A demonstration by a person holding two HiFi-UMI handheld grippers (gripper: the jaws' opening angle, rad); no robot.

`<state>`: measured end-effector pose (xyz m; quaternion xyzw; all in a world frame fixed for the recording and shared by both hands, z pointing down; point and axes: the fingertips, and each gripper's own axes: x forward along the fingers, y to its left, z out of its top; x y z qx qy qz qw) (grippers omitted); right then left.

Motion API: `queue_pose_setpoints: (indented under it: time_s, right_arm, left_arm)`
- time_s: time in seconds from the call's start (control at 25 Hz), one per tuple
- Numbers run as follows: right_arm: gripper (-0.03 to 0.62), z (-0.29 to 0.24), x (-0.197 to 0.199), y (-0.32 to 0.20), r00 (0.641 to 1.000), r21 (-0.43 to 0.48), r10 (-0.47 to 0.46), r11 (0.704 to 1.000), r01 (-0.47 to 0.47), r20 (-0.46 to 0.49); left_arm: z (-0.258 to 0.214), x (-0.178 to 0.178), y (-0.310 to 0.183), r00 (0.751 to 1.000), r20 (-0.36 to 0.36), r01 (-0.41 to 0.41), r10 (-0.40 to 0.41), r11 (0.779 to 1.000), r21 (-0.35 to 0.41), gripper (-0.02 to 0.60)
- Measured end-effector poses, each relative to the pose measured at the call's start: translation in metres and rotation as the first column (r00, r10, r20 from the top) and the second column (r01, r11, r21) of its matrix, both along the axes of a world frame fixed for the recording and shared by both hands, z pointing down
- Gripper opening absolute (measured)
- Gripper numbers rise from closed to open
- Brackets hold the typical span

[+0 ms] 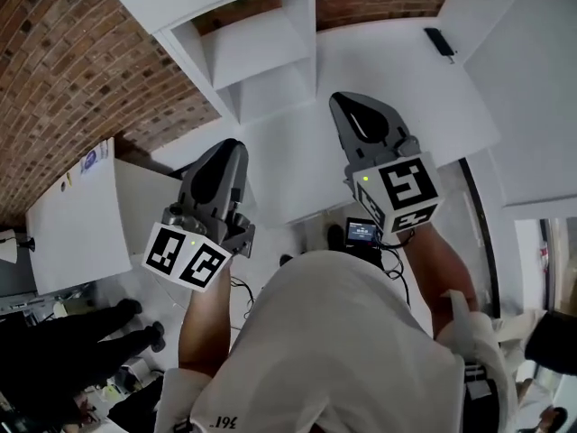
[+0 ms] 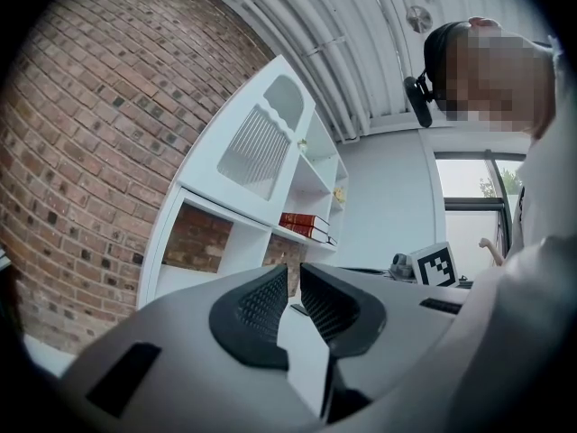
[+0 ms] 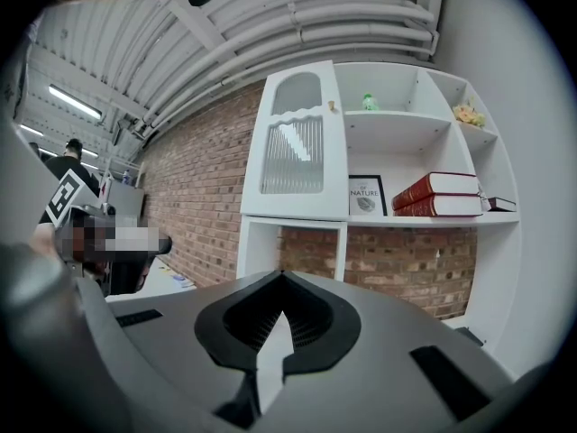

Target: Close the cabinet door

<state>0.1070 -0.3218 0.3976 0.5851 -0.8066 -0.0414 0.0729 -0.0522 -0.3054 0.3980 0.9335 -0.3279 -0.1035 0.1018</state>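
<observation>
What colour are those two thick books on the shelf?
The books are red; clearest in right gripper view.

a framed print (image 3: 366,195) on the white shelf (image 3: 424,221) reads "of nature".

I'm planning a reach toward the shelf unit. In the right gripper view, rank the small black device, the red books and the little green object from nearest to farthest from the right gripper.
1. Black device: low at the right, nearest to the right gripper.
2. Red books: mid-height, right of centre.
3. Green object: highest up, near centre, farthest.
</observation>
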Motion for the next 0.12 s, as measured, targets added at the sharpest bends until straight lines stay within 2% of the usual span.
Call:
queue_pose_setpoints:
  time_s: [0.12]
  right_arm:
    - [0.026, -0.0034, 0.0045, -0.0116, 1.000, 0.051, -0.018, 0.999, 0.018, -0.014]
  left_arm:
    - [-0.0002, 0.0059, -0.0064, 1.000, 0.003, 0.014, -0.015, 0.999, 0.041, 0.051]
